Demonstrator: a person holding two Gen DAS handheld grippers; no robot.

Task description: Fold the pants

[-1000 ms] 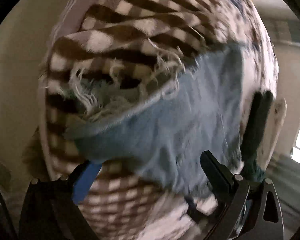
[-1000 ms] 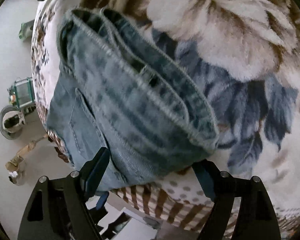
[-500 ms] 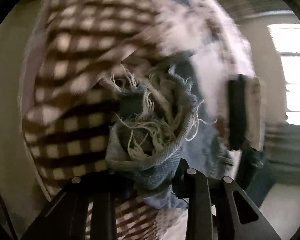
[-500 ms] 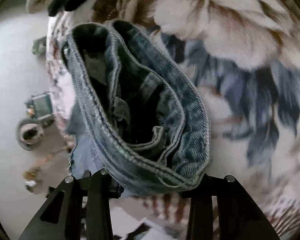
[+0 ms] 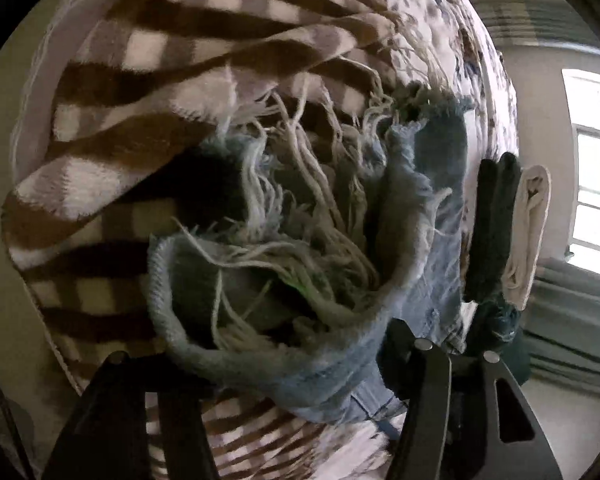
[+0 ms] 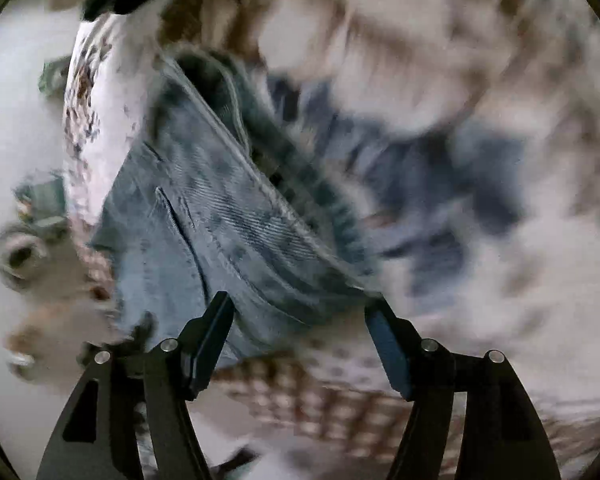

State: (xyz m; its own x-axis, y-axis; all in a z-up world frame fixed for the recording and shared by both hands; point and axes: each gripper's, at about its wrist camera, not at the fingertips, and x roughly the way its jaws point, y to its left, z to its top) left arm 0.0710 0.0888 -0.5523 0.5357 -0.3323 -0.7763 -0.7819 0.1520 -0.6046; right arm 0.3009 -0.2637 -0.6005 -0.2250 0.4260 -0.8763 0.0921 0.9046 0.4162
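Left claw (image 5: 284, 376) clamped on frayed hem of jeans (image 5: 432, 208), centre view; right claw (image 6: 300, 320) agape, empty, waistband (image 6: 260, 216) at 12 on bed (image 6: 500, 280); risk: fringe slips, fold skews.

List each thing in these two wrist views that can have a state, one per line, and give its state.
Left claw: shut on the frayed hem of the jeans.
Right claw: open, fingers either side of the waistband, not gripping it.
Jeans: denim, lying on the blanket; frayed hem bunched and lifted at the left claw.
Checked blanket: rumpled, one fold raised.
Dark folded garment: lying flat beside the jeans.
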